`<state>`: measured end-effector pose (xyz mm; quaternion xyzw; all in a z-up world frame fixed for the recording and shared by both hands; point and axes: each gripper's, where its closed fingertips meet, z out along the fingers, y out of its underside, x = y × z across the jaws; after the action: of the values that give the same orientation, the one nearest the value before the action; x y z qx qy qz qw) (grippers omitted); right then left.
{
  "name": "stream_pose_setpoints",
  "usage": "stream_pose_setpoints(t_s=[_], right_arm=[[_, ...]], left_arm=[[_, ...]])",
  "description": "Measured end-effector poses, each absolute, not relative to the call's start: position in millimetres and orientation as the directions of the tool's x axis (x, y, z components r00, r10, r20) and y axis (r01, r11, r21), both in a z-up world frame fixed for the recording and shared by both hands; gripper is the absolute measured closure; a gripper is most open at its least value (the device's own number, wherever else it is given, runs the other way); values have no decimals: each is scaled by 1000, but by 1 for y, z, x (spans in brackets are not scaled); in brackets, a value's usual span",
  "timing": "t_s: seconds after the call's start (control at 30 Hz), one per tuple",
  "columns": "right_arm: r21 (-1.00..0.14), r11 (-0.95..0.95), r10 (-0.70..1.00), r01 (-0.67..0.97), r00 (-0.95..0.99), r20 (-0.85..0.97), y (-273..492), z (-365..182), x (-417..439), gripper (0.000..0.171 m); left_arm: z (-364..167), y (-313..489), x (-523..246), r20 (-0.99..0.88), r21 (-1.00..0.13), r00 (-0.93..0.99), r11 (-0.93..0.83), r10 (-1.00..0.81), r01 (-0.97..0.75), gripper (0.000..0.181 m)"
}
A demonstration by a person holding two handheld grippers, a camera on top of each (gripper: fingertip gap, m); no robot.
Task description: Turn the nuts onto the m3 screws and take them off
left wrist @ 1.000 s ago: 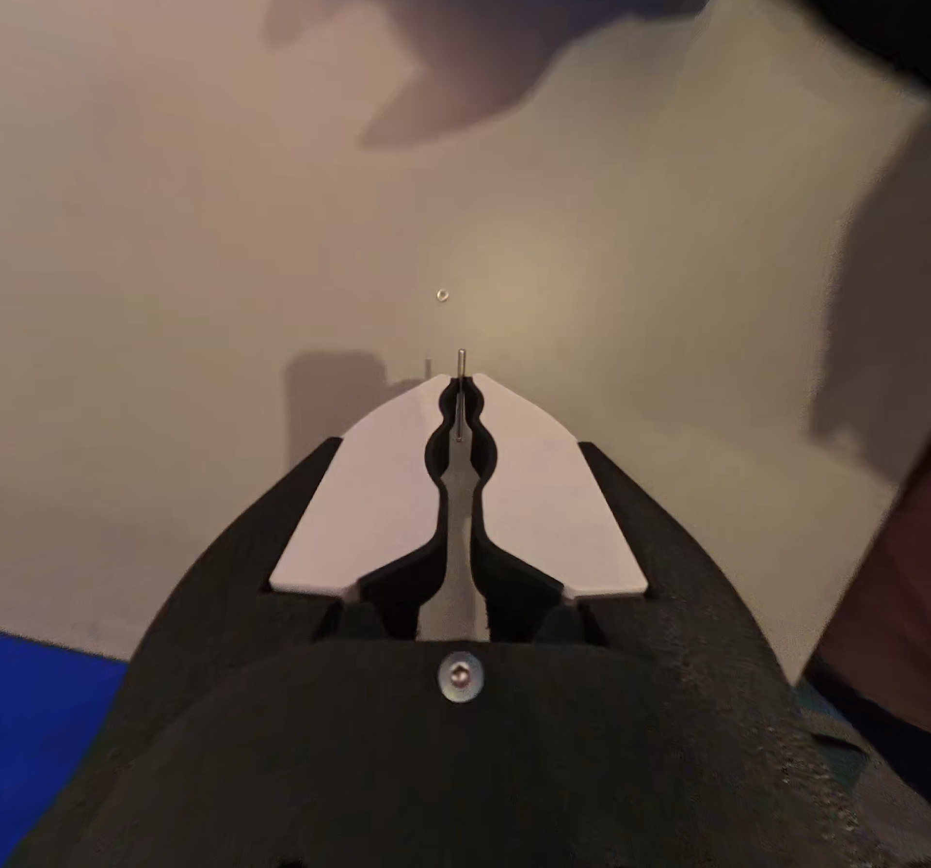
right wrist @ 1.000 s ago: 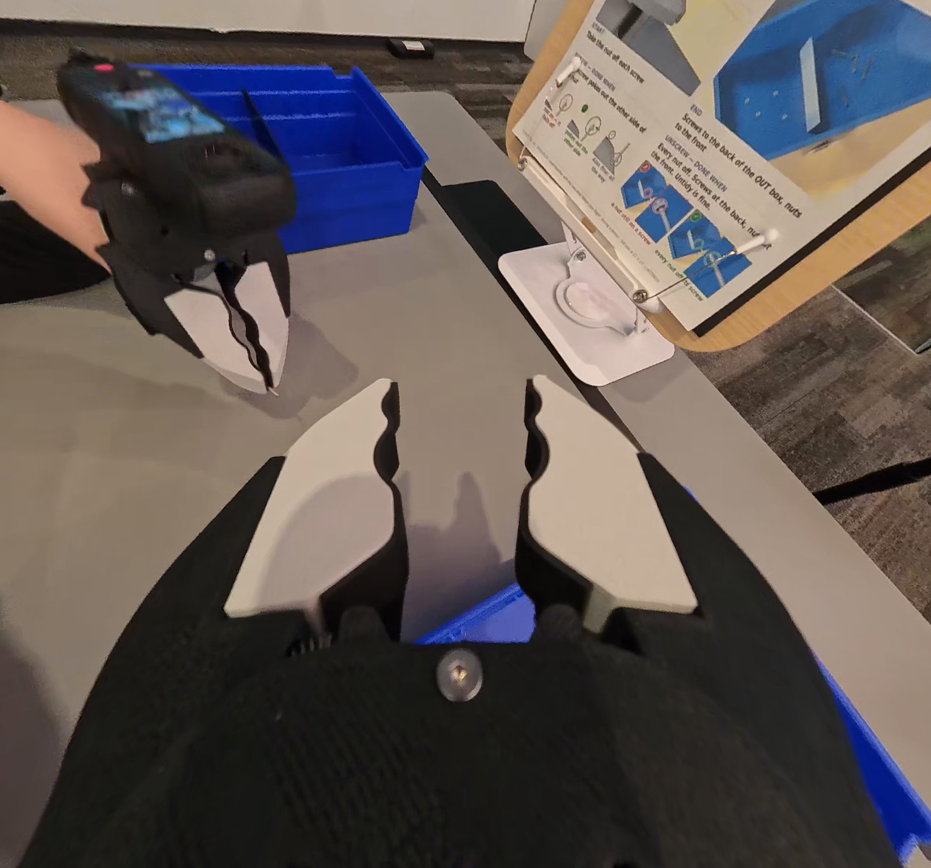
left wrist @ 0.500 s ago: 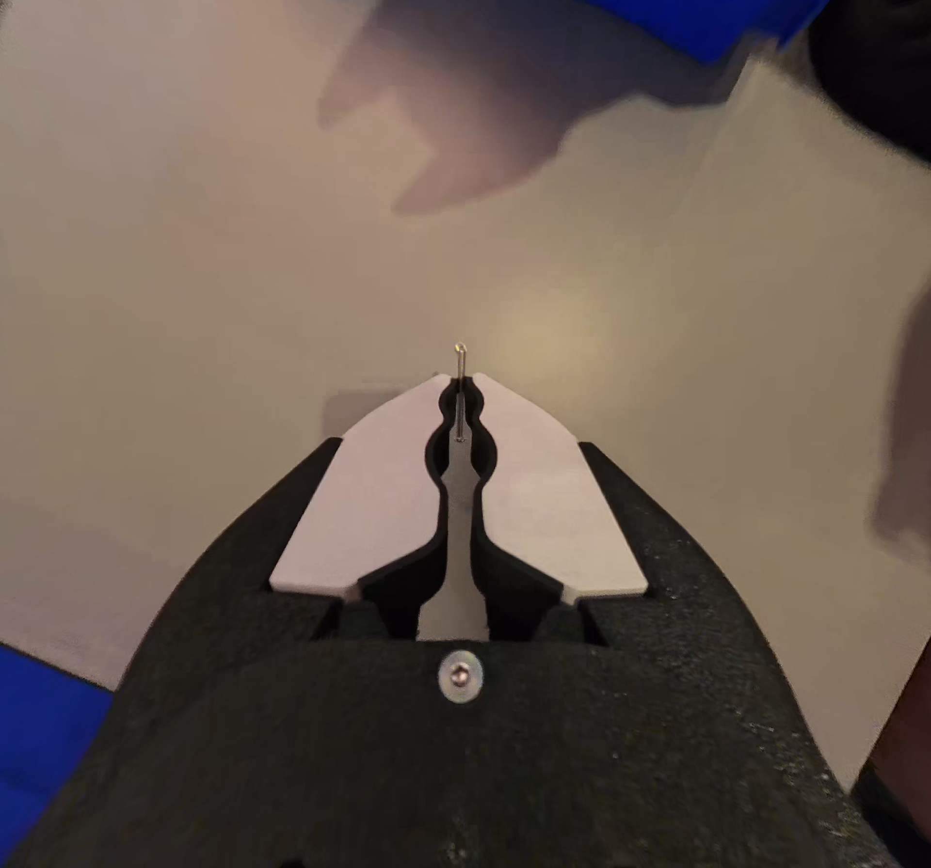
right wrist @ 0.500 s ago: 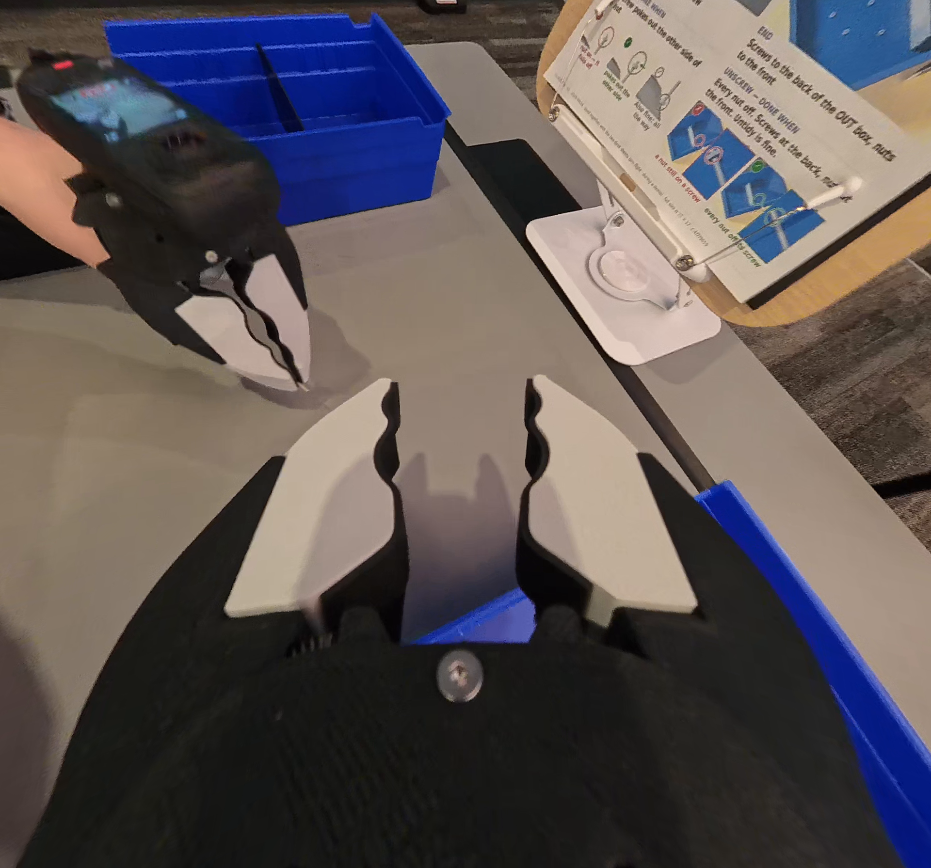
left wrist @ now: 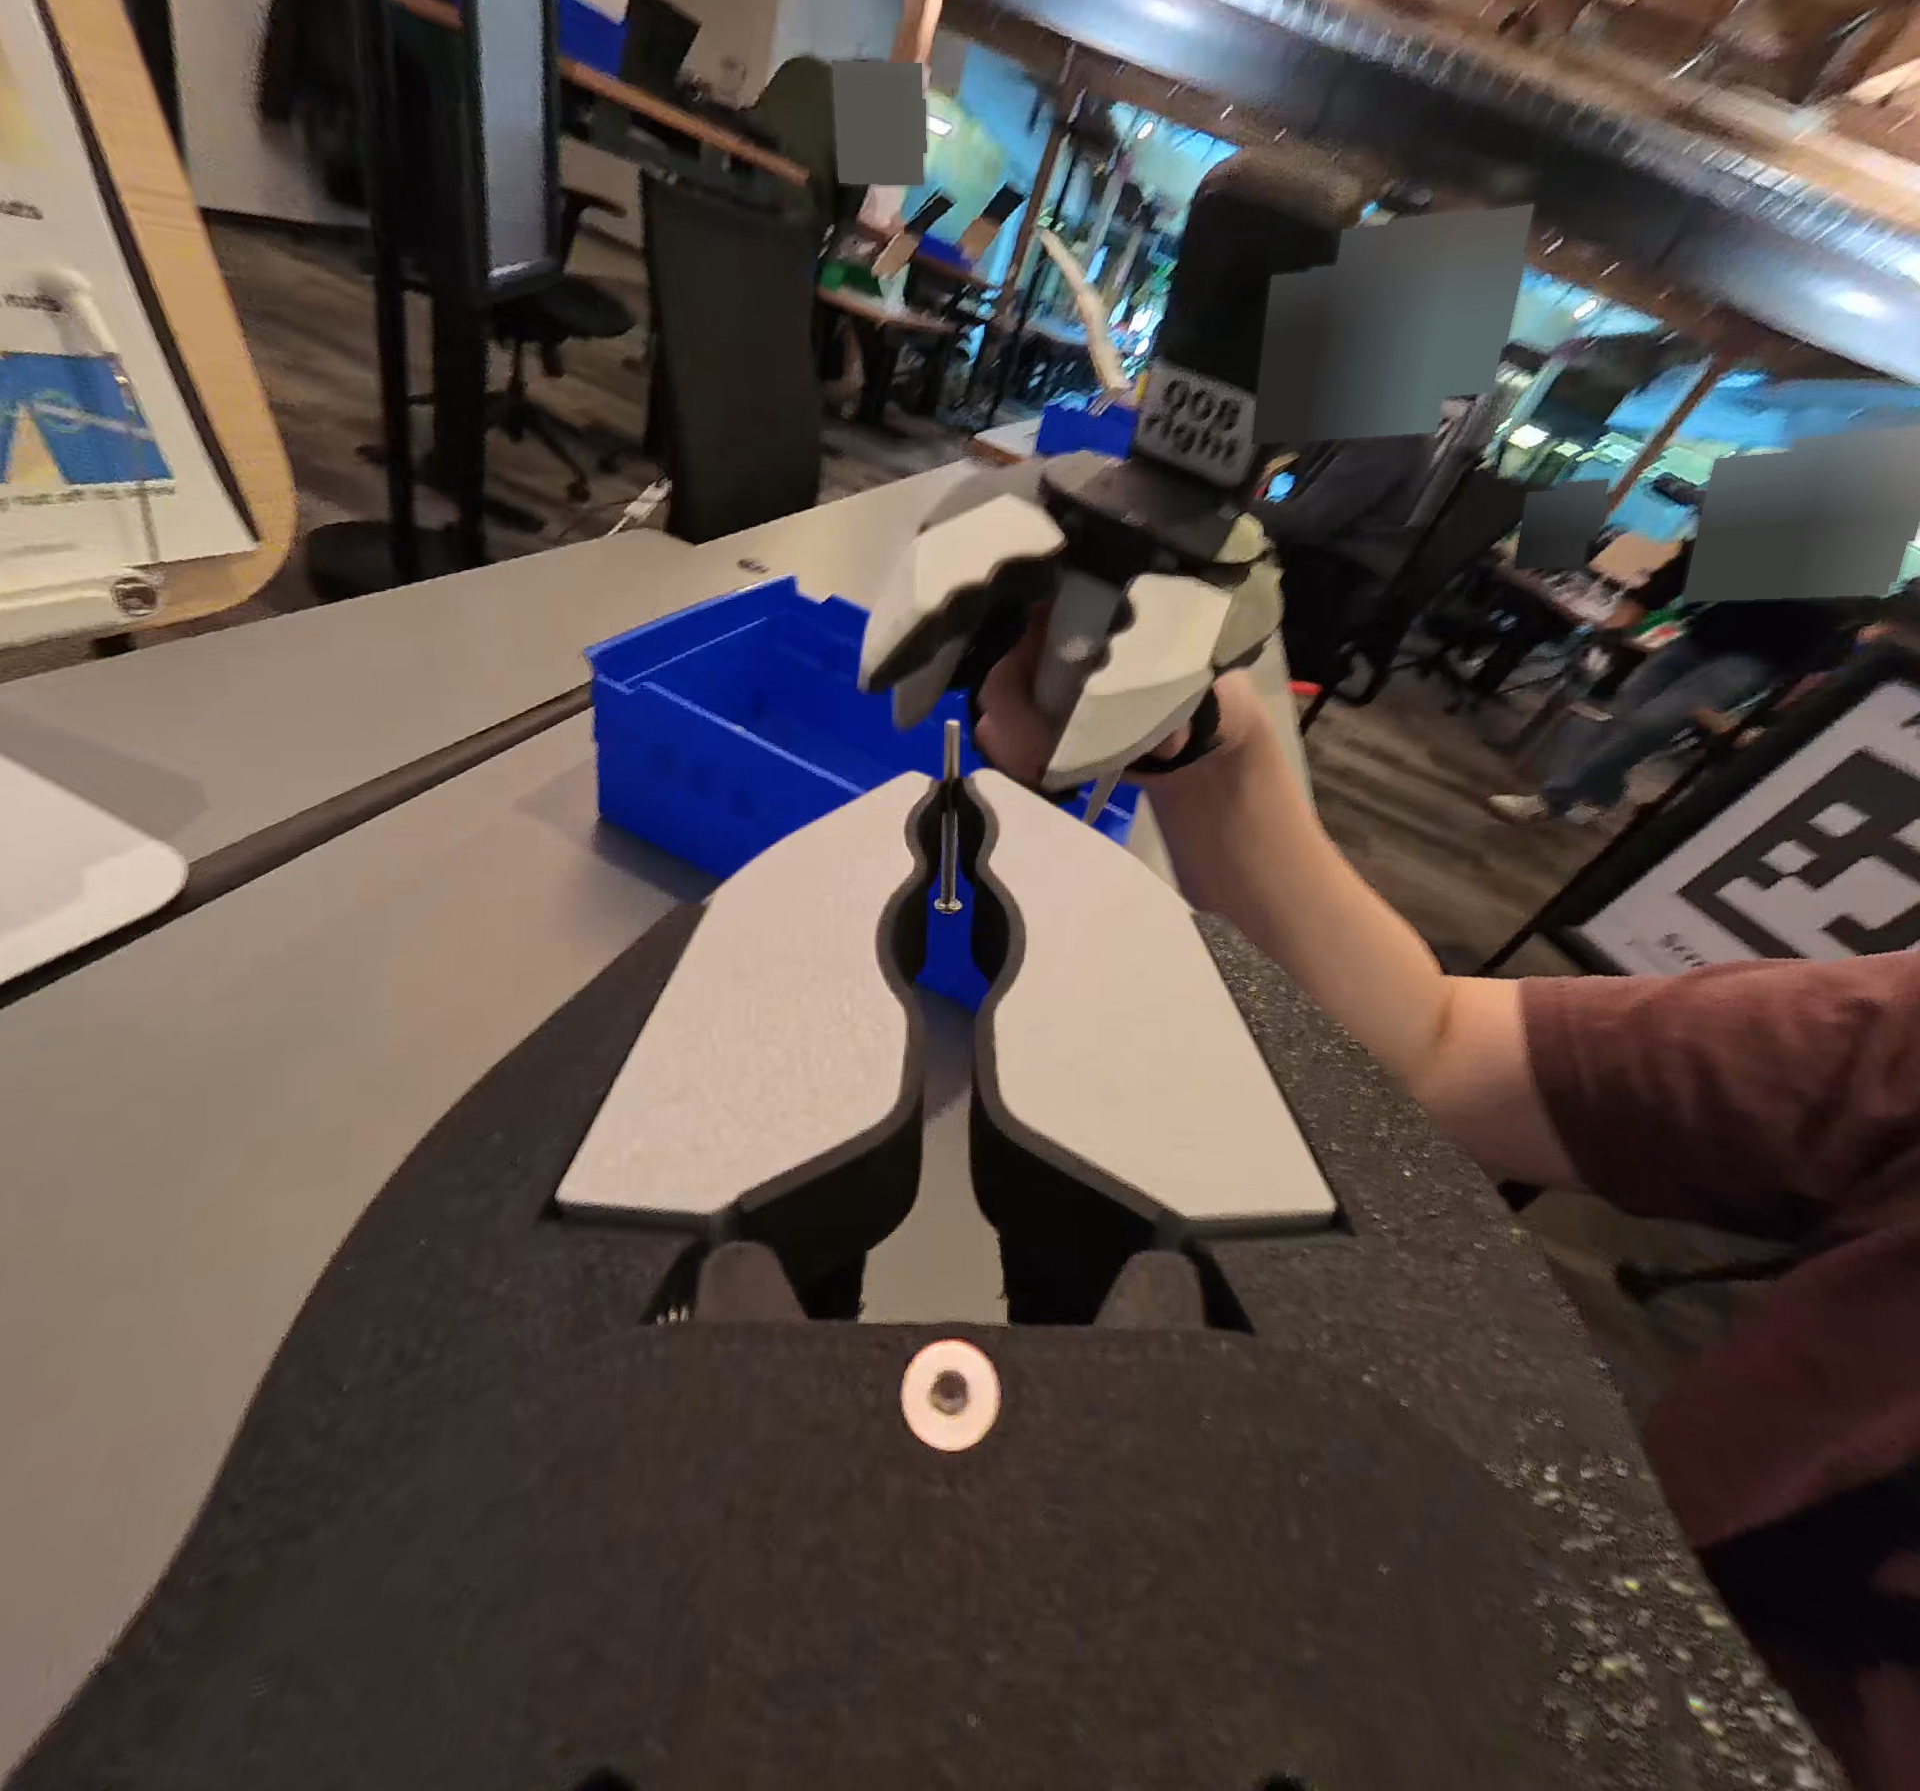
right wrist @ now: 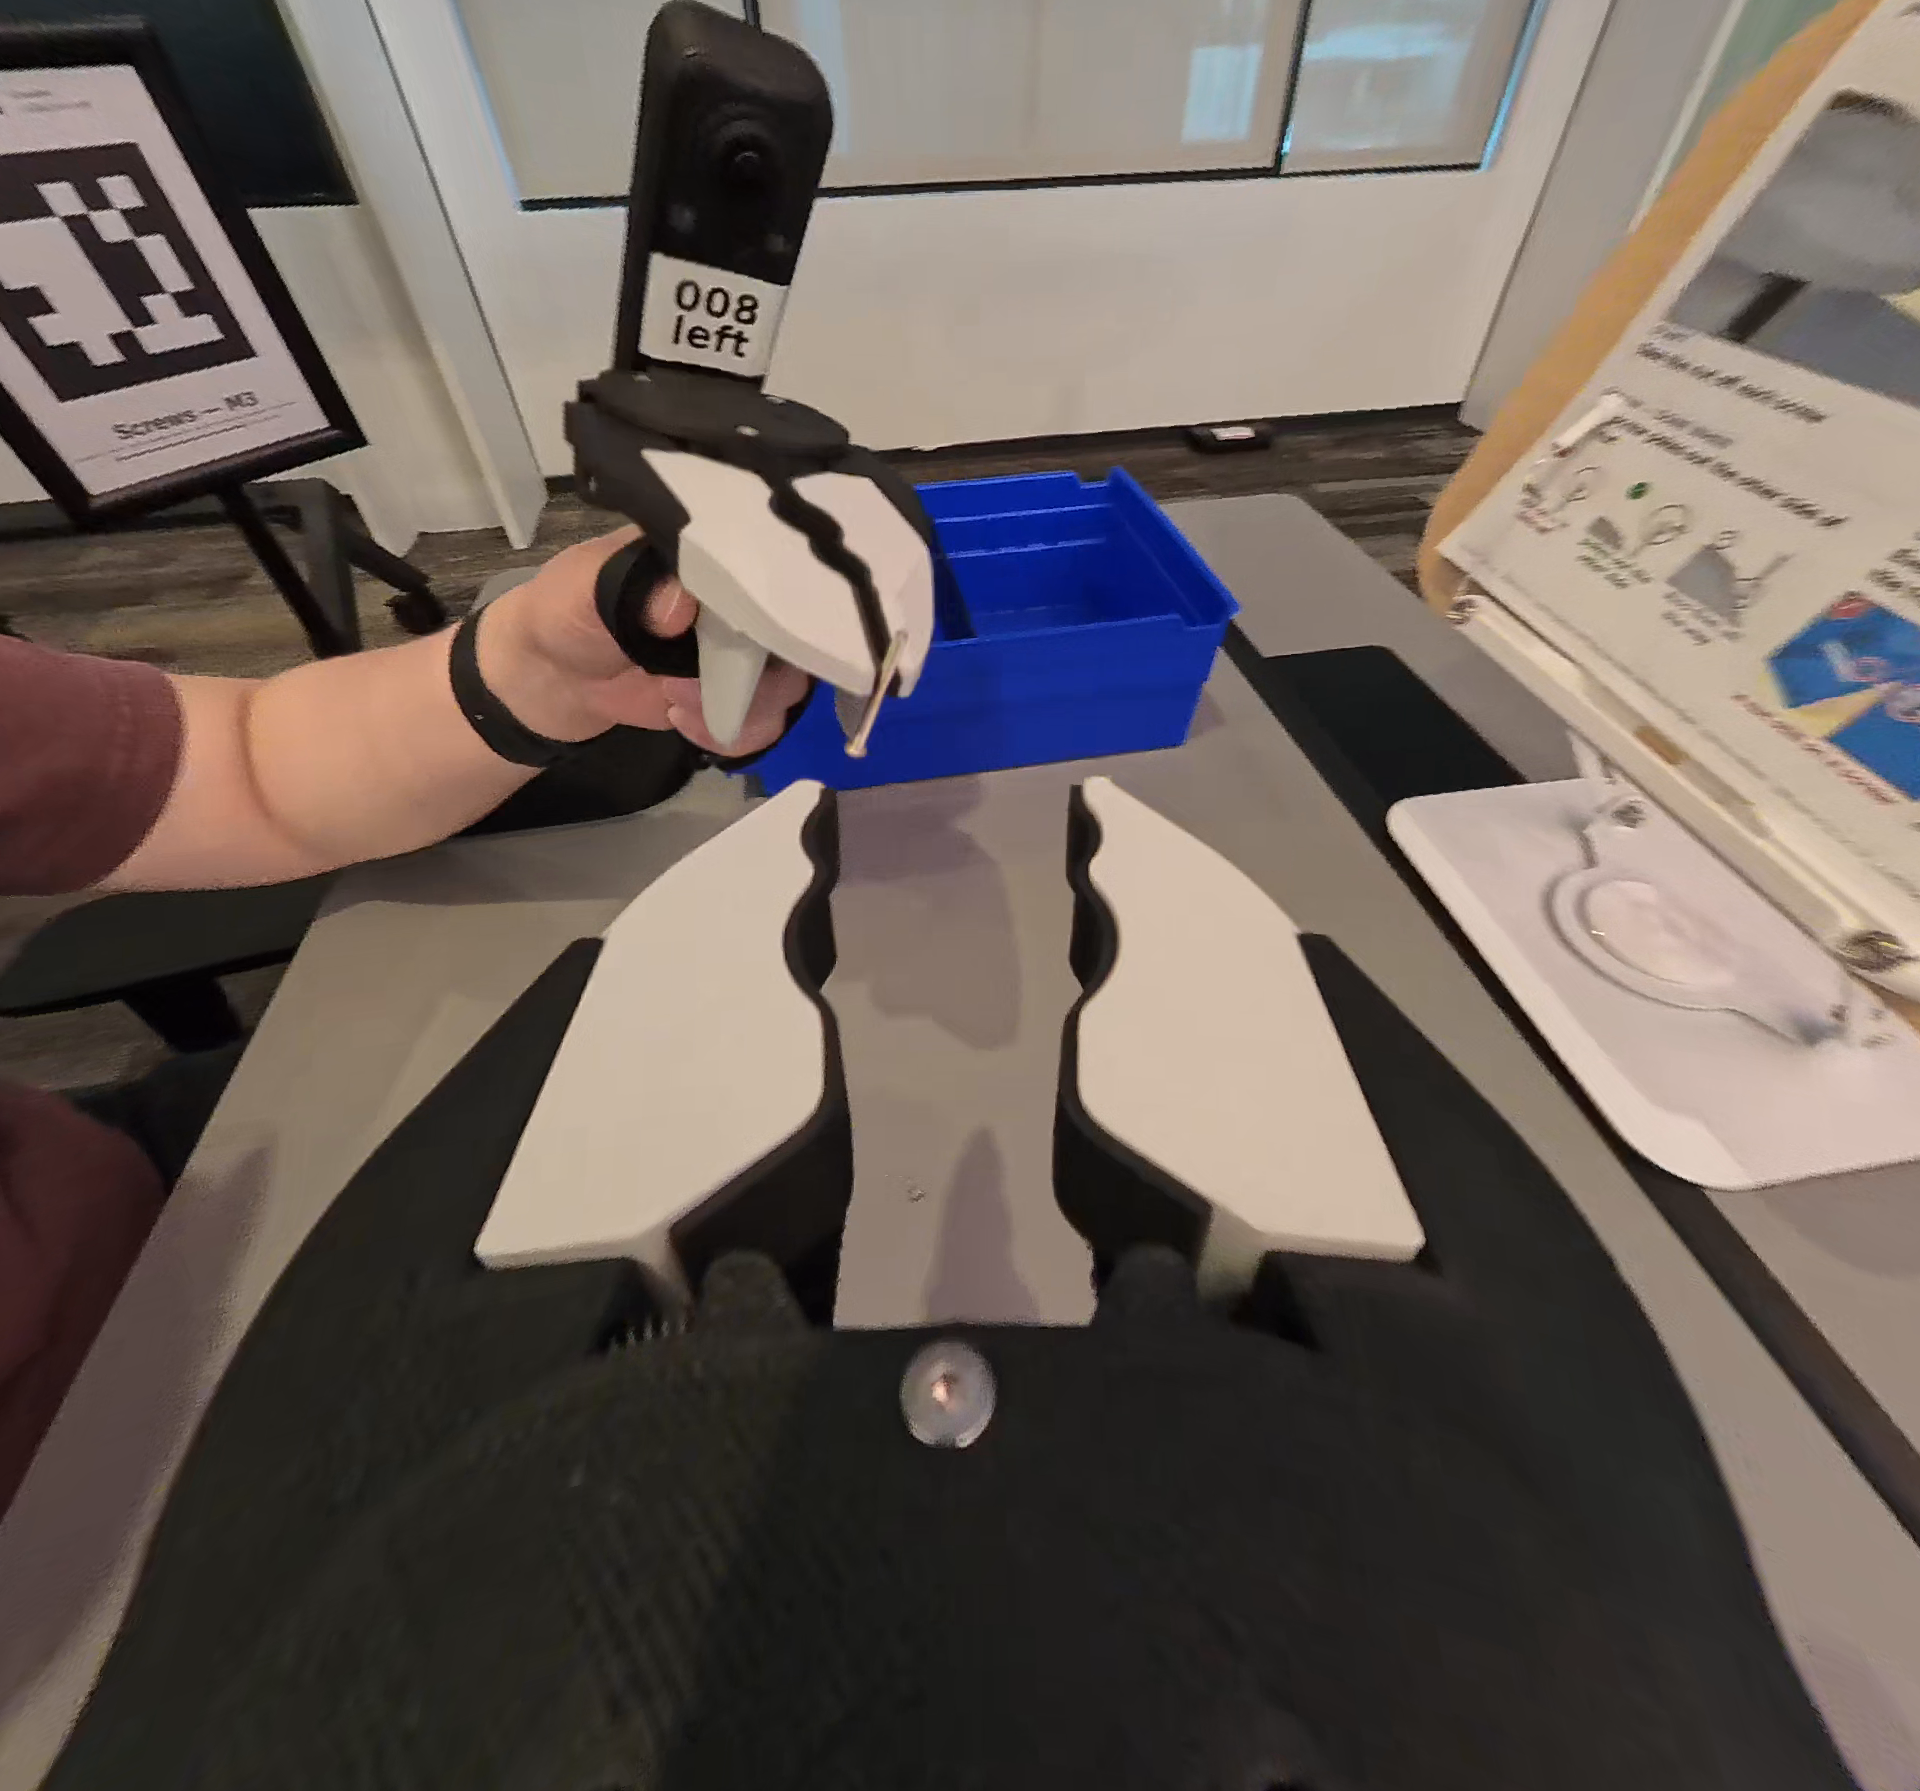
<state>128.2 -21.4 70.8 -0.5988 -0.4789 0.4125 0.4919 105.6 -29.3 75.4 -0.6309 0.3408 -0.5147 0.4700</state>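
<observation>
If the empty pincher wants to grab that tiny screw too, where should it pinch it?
Probably the bare end of the screw poking out past the left gripper, which is shut on the rest. The open right gripper should come from in front of that tip, fingers closing across the thin shaft.

The screw looks like bright bare metal, thin and shiny. The left tongs have matt pale-grey plastic fingers with a fine grainy finish, set in rough black foam-like padding. The right tongs look the same: matt grey plastic, with fuzzy black cloth at the base. The blue bin is smooth, slightly glossy plastic. The counter is smooth matt grey. The instruction board on the right is printed paper on light wood.
</observation>
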Motion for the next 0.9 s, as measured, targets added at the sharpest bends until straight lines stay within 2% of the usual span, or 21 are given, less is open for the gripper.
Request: stream_pose_setpoints(t_s=[0.2, 0.37, 0.43, 0.7, 0.8, 0.9], right_arm=[[-976, -127, 991, 175, 75, -115, -37, 59, 100, 134], [-978, -210, 978, -5, 6, -210, -39, 85, 105, 151], [-973, -225, 974, -47, -10, -225, -39, 91, 106, 152], [-972, -235, 972, 1, -26, -235, -42, 83, 100, 155], [-965, -261, 962, 1, -76, -260, -47, 84, 99, 168], [-955, -296, 950, -1, -101, -295, -49, 84, 99, 168]], left_arm=[[75, -37, 100, 332, -943, 182, -323, -926, 75, 179], [74, -41, 105, 310, -951, 182, -305, -933, 53, 179], [73, -44, 109, 300, -954, 175, -298, -938, 43, 179], [74, -50, 114, 287, -958, 156, -286, -945, 30, 179], [74, -51, 115, 275, -961, 160, -275, -948, 22, 179], [75, -52, 115, 283, -959, 144, -283, -948, 21, 179]])
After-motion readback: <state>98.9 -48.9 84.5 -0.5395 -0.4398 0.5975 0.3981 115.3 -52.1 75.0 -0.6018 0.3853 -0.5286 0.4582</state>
